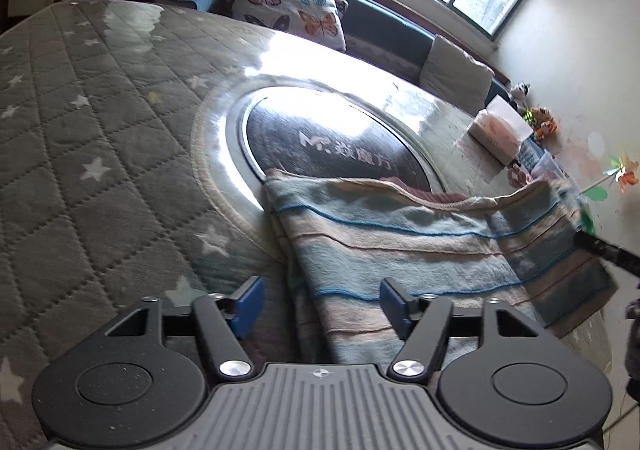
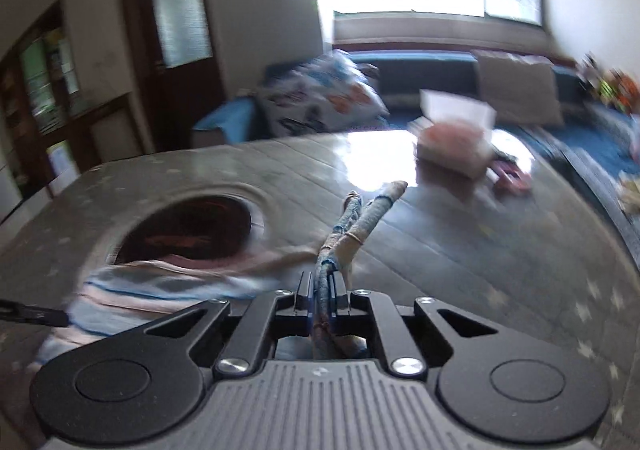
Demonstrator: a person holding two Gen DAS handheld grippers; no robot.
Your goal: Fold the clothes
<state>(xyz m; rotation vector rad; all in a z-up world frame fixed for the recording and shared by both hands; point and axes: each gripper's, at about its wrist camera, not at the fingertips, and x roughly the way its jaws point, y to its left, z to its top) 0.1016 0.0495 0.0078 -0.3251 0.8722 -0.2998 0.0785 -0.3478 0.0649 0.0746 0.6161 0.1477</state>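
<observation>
A: What is the biggest thing here?
B: A grey quilted tabletop cover with white stars (image 1: 80, 138), under a glossy sheet, with a dark round glass turntable (image 1: 328, 146) in the middle of the tabletop.

A: And the clothes?
B: A knitted garment striped in pale blue, beige and pink (image 1: 420, 250) lies on the tabletop, its far edge over the near part of the turntable. It looks partly folded, with a pinkish layer showing at the upper edge.

A: What else stands there?
B: A white and pink tissue box (image 1: 496, 130) near the far edge. Behind the tabletop, a butterfly-print cushion (image 1: 288, 6) leans on a dark blue bench below the window.

A: The left gripper (image 1: 320, 306)?
B: Its jaws stand wide apart over the garment's near left edge, holding nothing.

A: The right gripper (image 2: 320, 290)?
B: Its jaws are pressed together on a bunched edge of the garment, which sticks up between them. That view is blurred.
</observation>
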